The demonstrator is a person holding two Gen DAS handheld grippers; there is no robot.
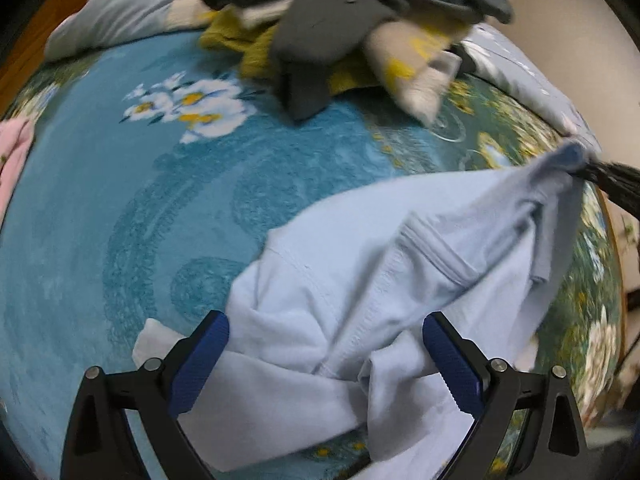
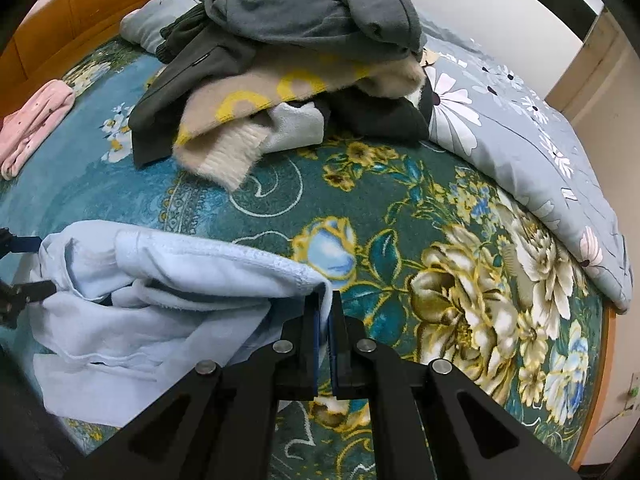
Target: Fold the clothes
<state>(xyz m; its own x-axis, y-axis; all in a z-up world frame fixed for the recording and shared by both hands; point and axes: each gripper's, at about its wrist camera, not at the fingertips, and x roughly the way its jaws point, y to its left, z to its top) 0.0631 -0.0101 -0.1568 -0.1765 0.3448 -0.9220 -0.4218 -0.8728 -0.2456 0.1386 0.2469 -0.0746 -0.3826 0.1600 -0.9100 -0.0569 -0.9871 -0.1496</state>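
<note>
A light blue garment [image 1: 360, 292] lies crumpled on the teal floral bedspread [image 1: 120, 200]. My left gripper [image 1: 326, 336] is open, its blue-padded fingers [image 1: 204, 356] straddling the near part of the cloth. My right gripper [image 2: 327, 300] is shut on a corner of the same garment [image 2: 160, 292] and lifts that edge; its tip shows at the far right of the left wrist view [image 1: 600, 176]. The left gripper shows at the left edge of the right wrist view [image 2: 24, 272].
A pile of grey, dark, beige and mustard clothes [image 2: 280, 60] sits at the back of the bed. A grey flowered quilt [image 2: 520, 140] lies along the right side. A pink garment [image 2: 32, 128] lies at the left. A wooden headboard [image 2: 60, 12] stands behind.
</note>
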